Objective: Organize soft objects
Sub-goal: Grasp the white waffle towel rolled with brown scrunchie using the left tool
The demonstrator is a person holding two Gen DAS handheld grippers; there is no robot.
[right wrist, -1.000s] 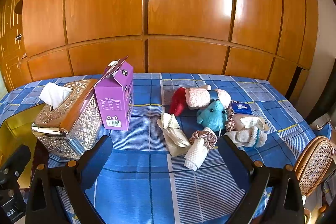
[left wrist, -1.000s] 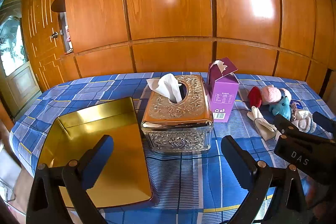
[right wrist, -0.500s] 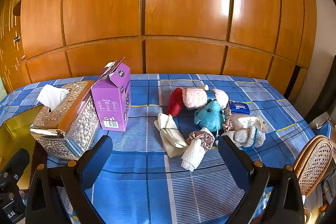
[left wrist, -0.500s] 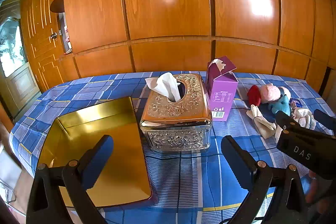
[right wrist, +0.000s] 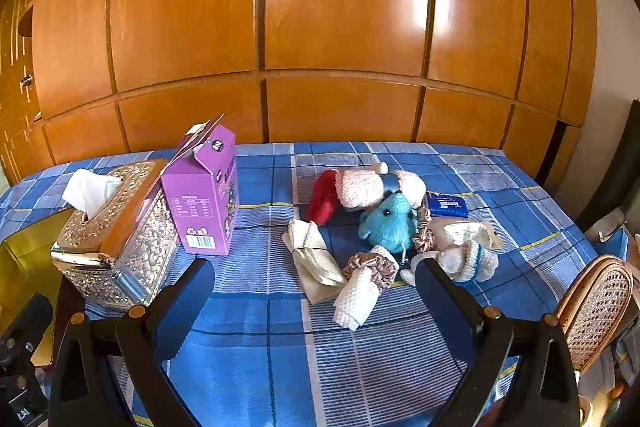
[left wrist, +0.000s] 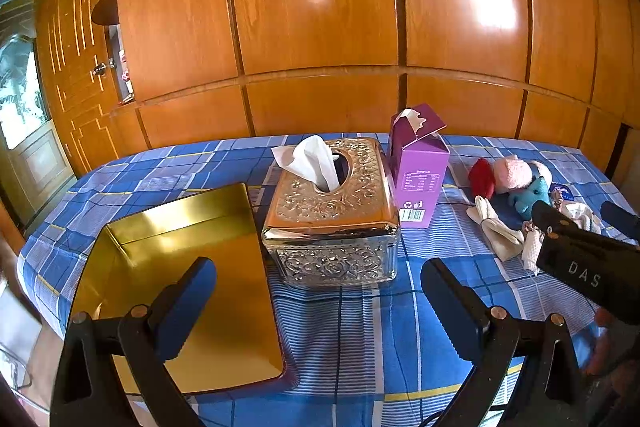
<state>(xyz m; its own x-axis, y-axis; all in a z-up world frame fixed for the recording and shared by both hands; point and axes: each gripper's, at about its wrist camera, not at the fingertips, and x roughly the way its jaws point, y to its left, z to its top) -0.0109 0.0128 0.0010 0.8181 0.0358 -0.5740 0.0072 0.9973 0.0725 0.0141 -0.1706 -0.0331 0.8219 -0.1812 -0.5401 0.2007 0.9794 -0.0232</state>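
both hand-held grippers wide apart, empty

Left gripper – fingers spread wide above a blue plaid tablecloth | gold tray at left | embossed metal tissue box centre | purple carton behind | soft toys far right – right gripper over them

Silver tissue box beside purple carton, wicker chair w/ wood-panel wall behind.
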